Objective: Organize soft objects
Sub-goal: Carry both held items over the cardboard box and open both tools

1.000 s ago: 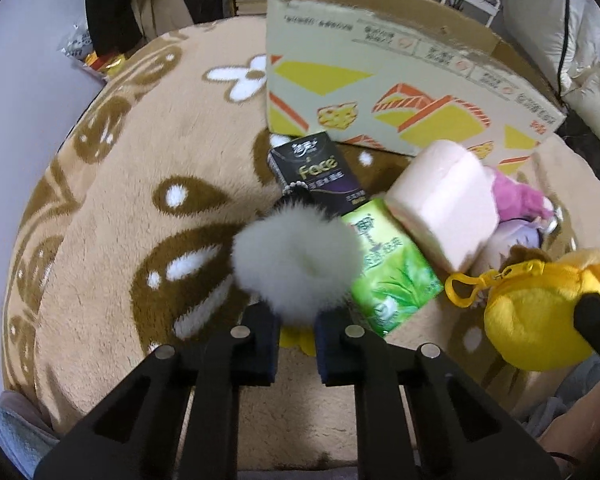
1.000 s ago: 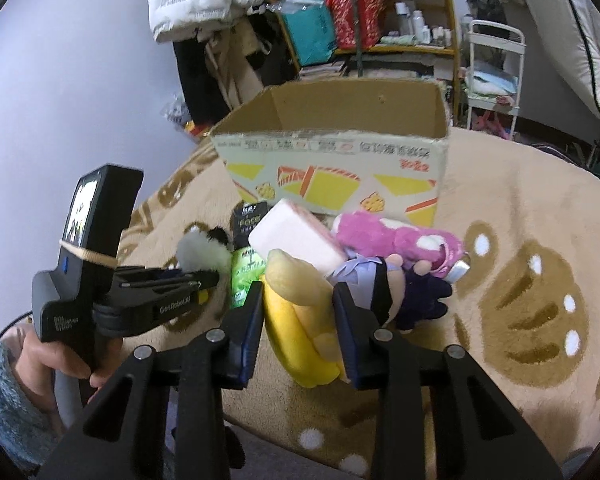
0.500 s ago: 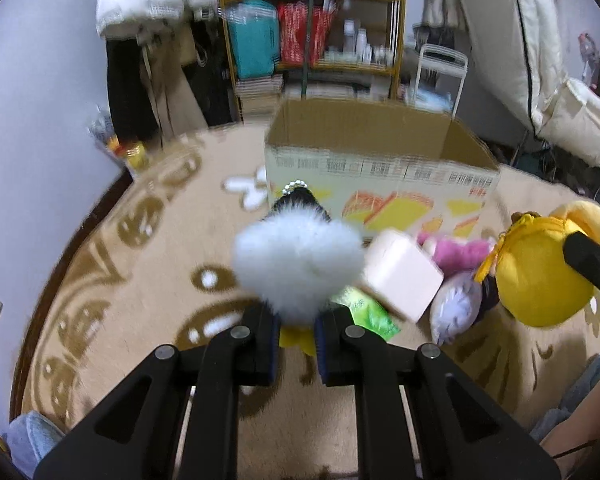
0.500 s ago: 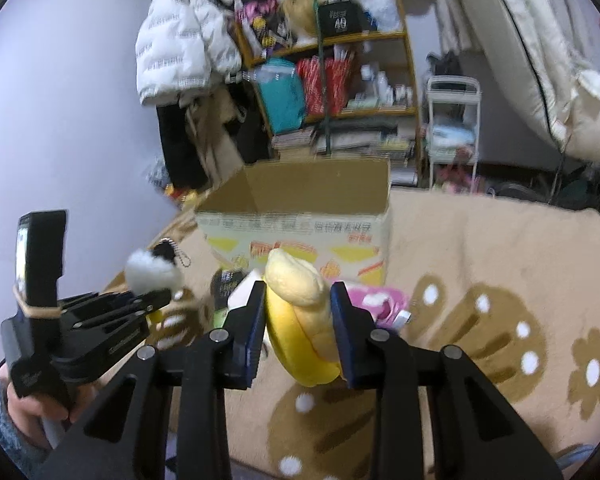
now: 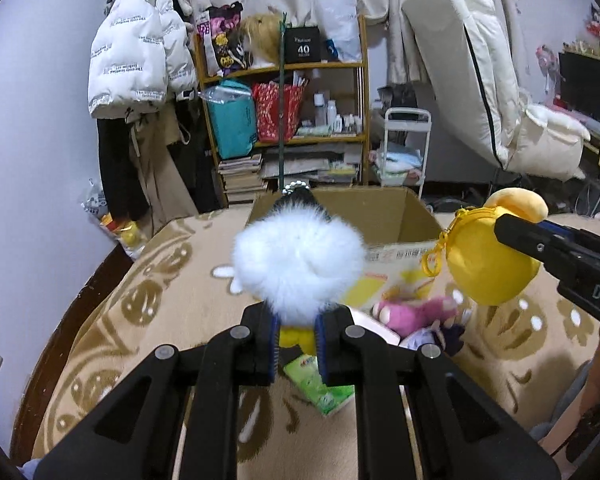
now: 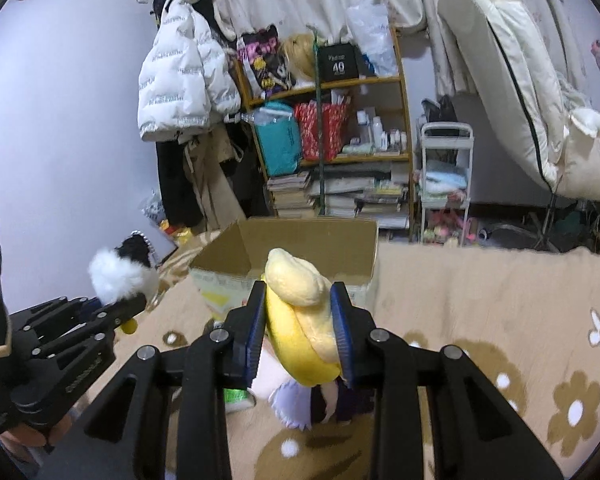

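The left gripper (image 5: pixel 296 332) is clamped on a white fluffy pom-pom (image 5: pixel 298 266); the right gripper (image 6: pixel 298 330) is clamped on a yellow plush toy (image 6: pixel 300 320). Both hang above the rug (image 5: pixel 172 304), with the open cardboard box (image 6: pixel 300 248) ahead at twelve o'clock. Likely risks: the pom-pom slips out by its loose fur, or either toy catches the box rim and falls outside

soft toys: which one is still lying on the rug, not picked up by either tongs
The pink plush, on the rug before the cardboard box. The white fluffy pom-pom is clamped in the left tongs; the yellow plush in the right tongs.
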Action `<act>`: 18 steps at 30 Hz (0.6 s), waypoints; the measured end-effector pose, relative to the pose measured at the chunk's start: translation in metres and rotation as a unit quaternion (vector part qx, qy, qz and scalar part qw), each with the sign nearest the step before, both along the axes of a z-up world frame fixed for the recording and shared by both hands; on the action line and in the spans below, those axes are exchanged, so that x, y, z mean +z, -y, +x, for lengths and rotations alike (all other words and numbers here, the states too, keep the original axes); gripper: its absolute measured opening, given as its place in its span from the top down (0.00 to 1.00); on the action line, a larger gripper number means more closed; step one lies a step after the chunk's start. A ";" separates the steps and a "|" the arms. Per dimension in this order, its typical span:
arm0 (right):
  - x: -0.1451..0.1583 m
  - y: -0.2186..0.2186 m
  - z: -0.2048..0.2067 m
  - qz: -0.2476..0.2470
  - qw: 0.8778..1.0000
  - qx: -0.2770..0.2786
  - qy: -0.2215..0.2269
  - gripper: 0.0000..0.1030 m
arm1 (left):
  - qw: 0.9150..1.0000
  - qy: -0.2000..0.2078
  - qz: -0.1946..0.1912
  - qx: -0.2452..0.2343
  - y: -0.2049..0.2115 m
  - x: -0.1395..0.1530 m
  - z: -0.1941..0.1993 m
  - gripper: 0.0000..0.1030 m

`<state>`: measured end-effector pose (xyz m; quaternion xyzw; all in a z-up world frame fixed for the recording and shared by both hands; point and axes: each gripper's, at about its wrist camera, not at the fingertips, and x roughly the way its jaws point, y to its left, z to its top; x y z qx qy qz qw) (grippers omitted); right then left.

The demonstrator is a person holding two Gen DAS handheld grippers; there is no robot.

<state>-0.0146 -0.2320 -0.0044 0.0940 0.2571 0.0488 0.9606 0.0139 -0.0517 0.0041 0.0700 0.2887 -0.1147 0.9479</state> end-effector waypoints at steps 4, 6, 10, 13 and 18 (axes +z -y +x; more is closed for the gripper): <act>0.011 0.001 0.011 -0.011 1.000 -0.006 0.017 0.68 | 1.000 0.015 0.007 -0.001 0.001 0.006 0.006 0.87; 0.016 0.002 0.018 -0.015 1.000 -0.007 0.023 0.68 | 1.000 0.024 0.006 -0.006 0.002 0.011 0.011 0.87; 0.025 0.004 0.038 -0.018 0.999 -0.006 0.028 0.68 | 0.999 0.045 0.005 -0.015 0.006 0.019 0.019 0.87; 0.031 0.003 0.051 -0.032 0.999 0.004 0.038 0.68 | 0.998 0.062 0.002 -0.018 0.008 0.026 0.029 0.87; 0.043 0.001 0.068 -0.055 0.997 0.017 0.058 0.68 | 0.996 0.082 0.005 -0.033 0.016 0.033 0.047 0.87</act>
